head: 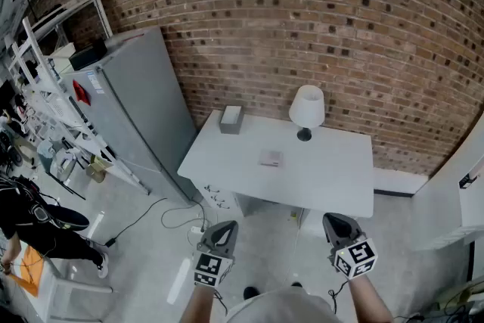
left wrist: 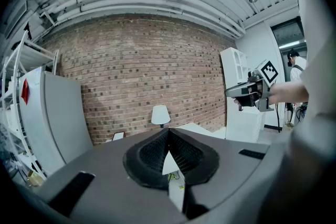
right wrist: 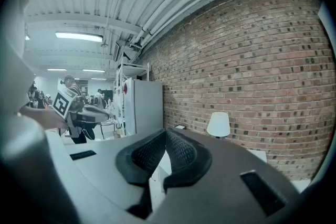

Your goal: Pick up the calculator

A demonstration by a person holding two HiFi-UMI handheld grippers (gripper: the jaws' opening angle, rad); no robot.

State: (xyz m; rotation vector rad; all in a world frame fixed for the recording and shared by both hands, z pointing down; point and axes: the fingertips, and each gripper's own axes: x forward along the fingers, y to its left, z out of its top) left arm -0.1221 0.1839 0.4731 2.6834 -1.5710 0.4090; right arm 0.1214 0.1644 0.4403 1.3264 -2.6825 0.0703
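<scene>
The calculator (head: 271, 158), a small flat grey slab, lies near the middle of the white table (head: 333, 185); only the head view shows it. Both grippers hang in the air well short of the table's near edge, pointing toward it. My left gripper (head: 220, 228) is shut with nothing between its dark ribbed pads (left wrist: 152, 152). My right gripper (head: 336, 223) is also shut and empty, its pads (right wrist: 181, 152) meeting at the tips. Each gripper view catches the other gripper off to the side: the right gripper (left wrist: 252, 92) and the left gripper (right wrist: 79, 110).
A white table lamp (head: 306, 110) stands at the table's back edge and a grey tissue box (head: 231, 119) at its back left corner. A tall grey fridge (head: 132, 110) is left of the table, a white cabinet (head: 454, 200) right, and a cable (head: 162, 217) trails on the floor.
</scene>
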